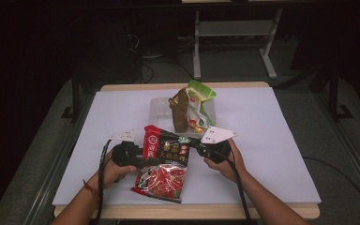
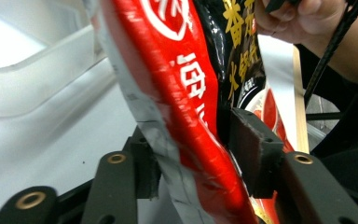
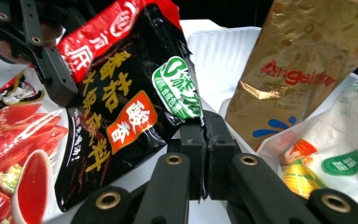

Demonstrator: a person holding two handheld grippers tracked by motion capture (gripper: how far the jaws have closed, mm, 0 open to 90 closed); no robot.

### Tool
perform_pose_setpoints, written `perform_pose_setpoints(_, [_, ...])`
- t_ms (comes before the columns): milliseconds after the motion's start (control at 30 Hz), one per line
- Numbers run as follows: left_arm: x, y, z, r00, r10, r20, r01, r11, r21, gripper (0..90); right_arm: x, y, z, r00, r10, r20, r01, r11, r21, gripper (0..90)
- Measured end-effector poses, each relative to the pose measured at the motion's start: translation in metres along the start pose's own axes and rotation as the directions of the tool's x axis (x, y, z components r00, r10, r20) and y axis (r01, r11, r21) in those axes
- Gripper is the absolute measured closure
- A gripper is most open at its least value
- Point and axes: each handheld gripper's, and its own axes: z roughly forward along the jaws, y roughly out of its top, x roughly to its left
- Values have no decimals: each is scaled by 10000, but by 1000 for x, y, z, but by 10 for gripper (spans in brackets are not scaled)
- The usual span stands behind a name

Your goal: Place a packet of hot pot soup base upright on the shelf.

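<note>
Both claws hold the red-and-black sauce packet (image 1: 161,161) just in front of the clear bin (image 1: 157,108): the right gripper (image 3: 204,140) is pinched tight on its edge, and the left gripper (image 2: 200,149) has its jaws partly closed with the packet's red edge between them, though whether both pads (image 2: 254,149) truly bite there is hard to tell. If that left hold is only a graze, the slick film could slide out and swing from the right corner, or knock the gold pouch (image 3: 303,65) standing in the bin.

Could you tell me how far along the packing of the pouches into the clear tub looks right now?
Done: a gold pouch and a green-white pouch stand in the tub. In hand: the red-black pouch is held up off the table, the right claw shut on its corner and the left claw on its red edge. Left: probably carrying it to the tub and letting go.
</note>
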Motion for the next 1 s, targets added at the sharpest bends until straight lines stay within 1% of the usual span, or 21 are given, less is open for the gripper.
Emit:
perform_pose_setpoints(67, [1,0,2,9999,-129,-34,129,9999,0,556,-1,0,0,9999,167,-23,-168,9998,-100,878])
perform_pose_setpoints(133, [2,0,3,9998,-198,-10,198,9998,-46,553,-2,1,1,9999,144,9,-144,9998,-105,880])
perform_pose_setpoints(267, [3,2,7,9998,-191,-77,191,9998,-11,519,-3,2,1,9997,259,-27,-259,9993,-252,883])
perform_pose_setpoints(367, [4,2,7,9996,-266,53,267,9996,-62,517,-4,2,1,9994,317,-104,-320,9990,-316,883])
perform_pose_setpoints(400, [4,2,7,9997,-206,96,207,9998,-83,523,-4,2,1,9993,353,-149,-358,9987,-353,883])
perform_pose_setpoints(500, [3,2,4,9997,-188,186,193,9995,-268,596,-5,2,2,9998,205,18,-204,9996,-193,881])
perform_pose_setpoints(600, [-2,2,0,9999,-38,124,44,9990,-455,656,-6,2,2,9998,180,133,-178,9998,-116,866])
perform_pose_setpoints(667, [-5,1,-1,9999,71,154,-63,9986,-529,680,-5,3,2,9996,141,234,-139,9998,-110,804])
perform_pose_setpoints(700, [-6,1,-2,9999,101,126,-94,9985,-542,691,-5,3,1,9993,108,365,-106,9999,-67,778])
perform_pose_setpoints(767, [-8,0,-4,9999,104,61,-100,9982,-584,705,-5,4,-1,9988,60,488,-60,10000,-17,732])
perform_pose_setpoints(833, [-9,-1,-5,10000,65,3,-64,9981,-619,714,-5,4,-4,9975,-46,702,38,9999,108,639])
perform_pose_setpoints(933, [-12,-2,-7,10000,25,-65,-29,9979,-641,719,-8,2,-11,9975,141,686,-168,9991,385,519])
perform_pose_setpoints(1000, [-13,-3,-8,10000,-20,-65,15,9978,-662,723,-11,0,-18,9984,195,539,-227,9980,593,476])
